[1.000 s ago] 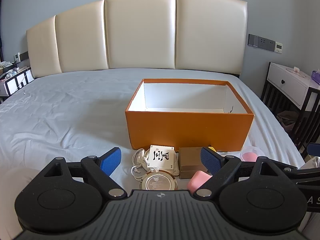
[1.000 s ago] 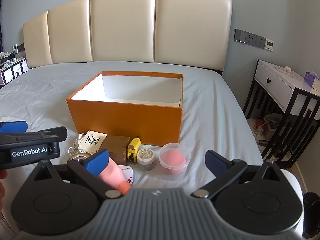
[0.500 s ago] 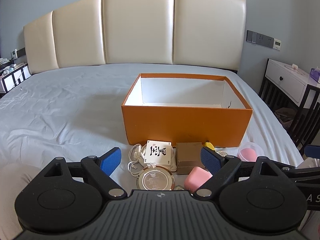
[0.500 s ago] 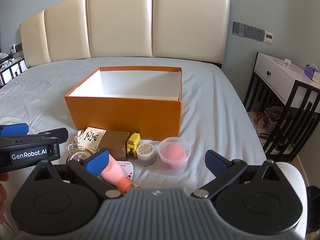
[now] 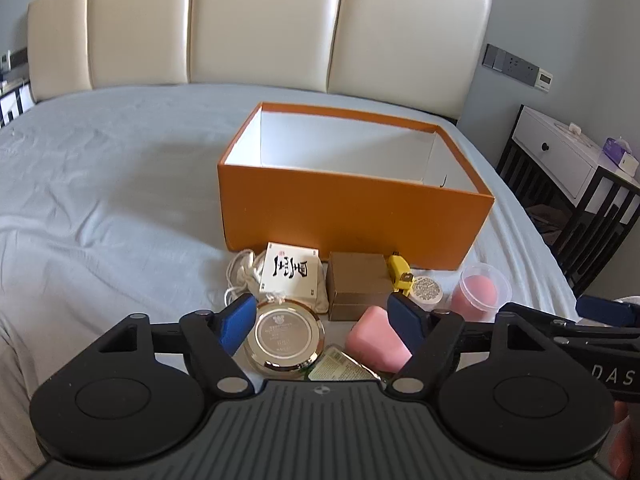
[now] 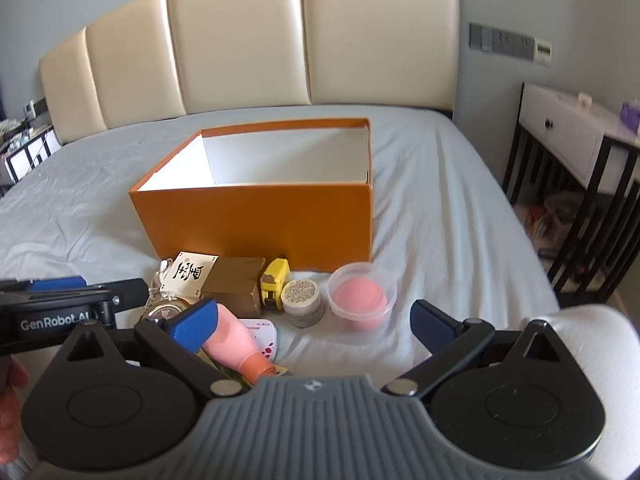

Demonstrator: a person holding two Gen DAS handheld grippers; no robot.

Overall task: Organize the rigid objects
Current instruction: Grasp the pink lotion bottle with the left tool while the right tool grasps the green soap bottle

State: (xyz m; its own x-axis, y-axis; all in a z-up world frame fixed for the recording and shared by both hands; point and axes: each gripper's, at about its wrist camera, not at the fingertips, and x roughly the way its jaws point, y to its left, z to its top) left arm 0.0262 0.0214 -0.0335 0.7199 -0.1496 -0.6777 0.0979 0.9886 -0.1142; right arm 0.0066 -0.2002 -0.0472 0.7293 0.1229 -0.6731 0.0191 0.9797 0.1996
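An open orange box [image 5: 352,216] [image 6: 256,224] sits on the bed. In front of it lie a white card box [image 5: 291,271], a brown box [image 5: 358,284], a round silver compact [image 5: 284,334], a pink bottle [image 5: 376,340] [image 6: 236,340], a yellow tape measure [image 6: 275,282], a glitter jar [image 6: 301,298] and a clear tub with a pink sponge [image 6: 362,298]. My left gripper [image 5: 322,322] is open, above the compact and the bottle. My right gripper [image 6: 312,320] is open, just short of the jar and the tub.
The bed's grey sheet [image 5: 100,208] spreads wide to the left. A cream headboard [image 5: 256,28] stands behind. A white and black side table [image 5: 568,168] [image 6: 576,140] stands off the bed's right edge.
Both grippers have moved closer to the objects and tilted down a little. The objects now sit nearer the fingertips. Neither gripper has closed.
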